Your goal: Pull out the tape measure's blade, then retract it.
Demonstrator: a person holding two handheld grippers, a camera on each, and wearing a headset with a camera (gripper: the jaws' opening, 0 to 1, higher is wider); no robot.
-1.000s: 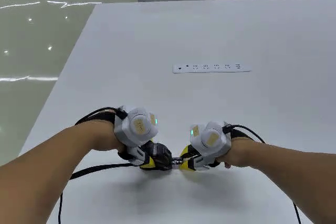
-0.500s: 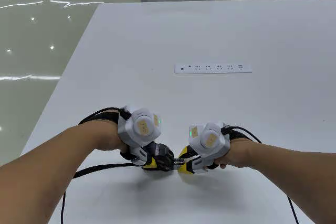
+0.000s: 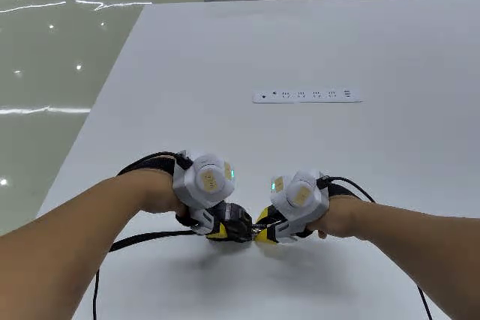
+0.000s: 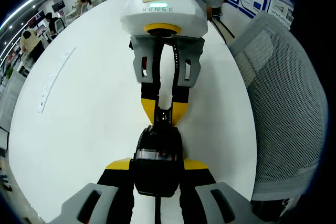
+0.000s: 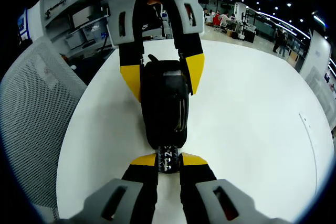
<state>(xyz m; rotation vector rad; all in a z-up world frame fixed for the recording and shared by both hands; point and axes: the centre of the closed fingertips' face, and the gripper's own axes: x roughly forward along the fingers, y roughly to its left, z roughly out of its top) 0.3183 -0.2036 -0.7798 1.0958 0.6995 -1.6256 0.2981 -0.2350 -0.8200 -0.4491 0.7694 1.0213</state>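
Grip of left claw (image 4: 157, 164) on tape measure (image 5: 165, 100), right claw (image 5: 168, 160) on blade (image 5: 167, 154); power strip (image 3: 307, 96) well beyond.

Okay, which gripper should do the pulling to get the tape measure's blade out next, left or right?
Right, probably. The right gripper has its jaws shut on the short numbered blade tip, while the left gripper clamps the black tape measure case in its jaws, so it can anchor the case.
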